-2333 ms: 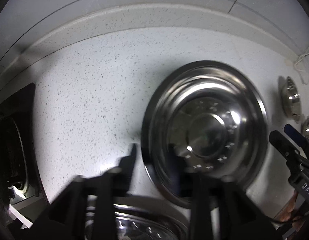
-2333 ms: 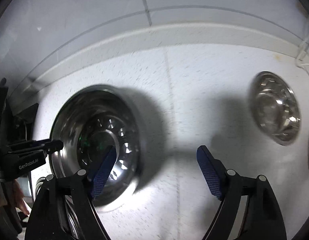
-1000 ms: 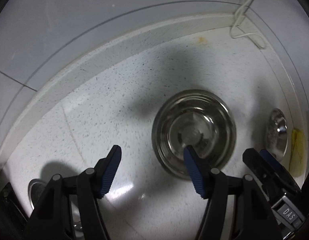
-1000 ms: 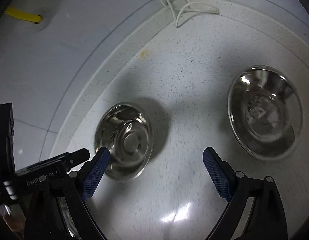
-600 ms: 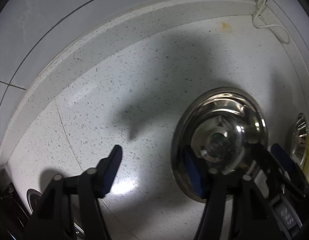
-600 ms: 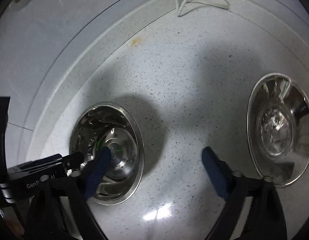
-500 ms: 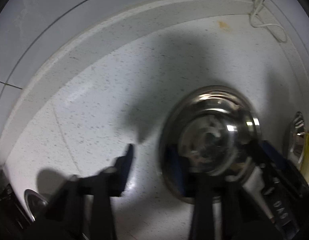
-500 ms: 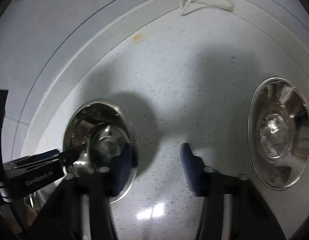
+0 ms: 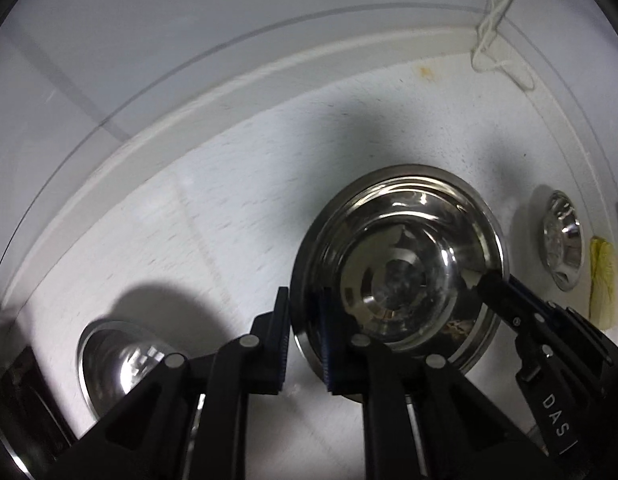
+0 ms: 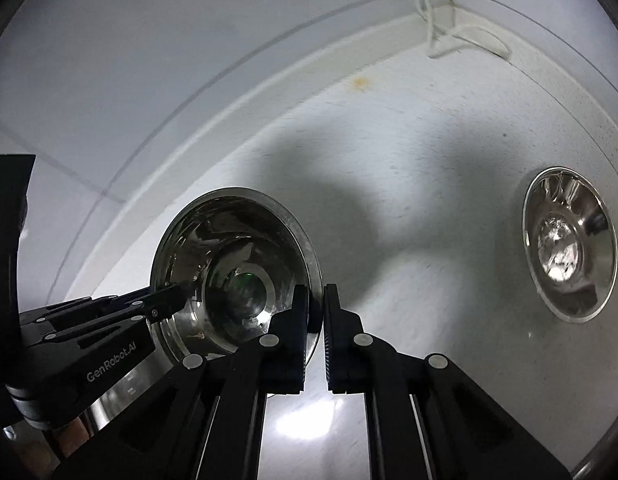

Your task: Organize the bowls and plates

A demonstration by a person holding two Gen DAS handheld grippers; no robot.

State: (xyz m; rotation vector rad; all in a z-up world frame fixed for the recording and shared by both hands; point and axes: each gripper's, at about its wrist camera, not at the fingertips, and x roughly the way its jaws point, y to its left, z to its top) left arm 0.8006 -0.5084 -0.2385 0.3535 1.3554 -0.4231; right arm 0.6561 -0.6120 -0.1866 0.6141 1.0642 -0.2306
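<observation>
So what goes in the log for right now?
left gripper: shut on steel bowl rim | right gripper: shut on opposite rim | both holding

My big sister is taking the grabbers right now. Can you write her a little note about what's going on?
Left gripper: shut on the steel bowl's left rim.
Right gripper: shut on the same bowl's right rim.
A smaller bowl sits apart on the counter to the right; another steel dish lies to the left.
Done: bowl gripped from both sides.
Left: probably lift it and stack it with the other dishes.
</observation>
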